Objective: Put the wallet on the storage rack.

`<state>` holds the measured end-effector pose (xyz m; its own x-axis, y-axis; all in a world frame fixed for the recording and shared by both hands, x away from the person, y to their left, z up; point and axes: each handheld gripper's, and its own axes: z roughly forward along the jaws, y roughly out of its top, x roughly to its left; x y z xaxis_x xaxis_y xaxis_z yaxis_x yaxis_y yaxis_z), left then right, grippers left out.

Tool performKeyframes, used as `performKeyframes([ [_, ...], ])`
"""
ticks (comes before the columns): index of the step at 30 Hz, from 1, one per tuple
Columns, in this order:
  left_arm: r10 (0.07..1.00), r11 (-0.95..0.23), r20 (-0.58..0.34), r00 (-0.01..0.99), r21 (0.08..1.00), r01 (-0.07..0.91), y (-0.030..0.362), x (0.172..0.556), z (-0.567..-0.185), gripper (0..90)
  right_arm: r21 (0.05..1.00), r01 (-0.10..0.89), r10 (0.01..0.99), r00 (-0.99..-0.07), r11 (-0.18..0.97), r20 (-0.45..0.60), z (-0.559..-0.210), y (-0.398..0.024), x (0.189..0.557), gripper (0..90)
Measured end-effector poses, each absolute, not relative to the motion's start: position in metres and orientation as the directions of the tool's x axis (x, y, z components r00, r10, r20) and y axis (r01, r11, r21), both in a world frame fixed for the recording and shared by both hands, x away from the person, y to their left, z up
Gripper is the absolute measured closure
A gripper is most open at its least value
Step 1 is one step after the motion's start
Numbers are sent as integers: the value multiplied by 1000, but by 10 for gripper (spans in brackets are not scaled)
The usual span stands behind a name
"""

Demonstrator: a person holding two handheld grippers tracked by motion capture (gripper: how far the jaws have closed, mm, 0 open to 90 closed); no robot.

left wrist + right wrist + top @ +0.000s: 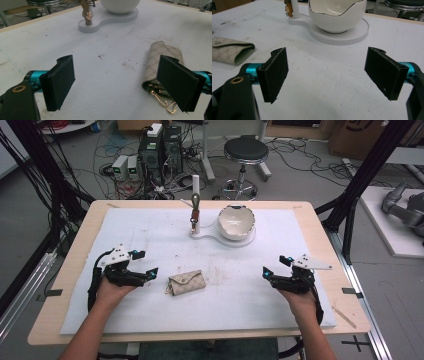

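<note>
From the high view, we hold the left gripper (pixel 145 262) just left of the beige key pouch (pixel 185 282), which lies flat on the white mat (pixel 150 227) near the middle of the counter (pixel 70 255), while the right gripper (pixel 274 265) rests well apart on the far side; both sets of jaws stand wide open and hold nothing. At the back of the mat stands a white holder (pixel 196 195) with a key hanging from its post, and beside it a white bowl (pixel 236 221) on the same base. In the left gripper view, the pouch (pixel 163 62) lies just behind the jaw on that picture's right side, its gold clips (pixel 162 100) spilling toward us, and bare mat shows between the jaws. We judge the step in hand to be taking up the pouch with the left gripper, so we would first shift sideways until the pouch sits centred in the gap, then lower the jaws and close across its folded body, not on the loose clips, which could slip. In the right gripper view, our open jaws face the bowl (pixel 337 15), with the pouch (pixel 232 50) off to that picture's left; we keep this gripper ready to steady or take the pouch.
</note>
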<state>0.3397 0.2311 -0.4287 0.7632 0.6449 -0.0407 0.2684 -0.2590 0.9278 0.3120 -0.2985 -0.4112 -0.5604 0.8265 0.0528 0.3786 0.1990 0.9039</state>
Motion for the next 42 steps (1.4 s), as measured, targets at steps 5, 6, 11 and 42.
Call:
performKeyframes([
  [5,625,-266,-45,780,926,267,225,340,-429,149,900,386,826,-562,203,54,-413,-299,312,196],
  [6,620,-269,-47,784,925,268,224,340,-429,150,899,389,826,-561,202,57,-413,-299,312,196],
  [11,586,-286,-50,809,921,264,216,341,-430,149,897,395,826,-560,199,64,-413,-299,312,196],
  [42,344,-630,33,938,749,205,146,339,-454,151,875,424,809,-585,236,65,-420,-298,313,196],
])
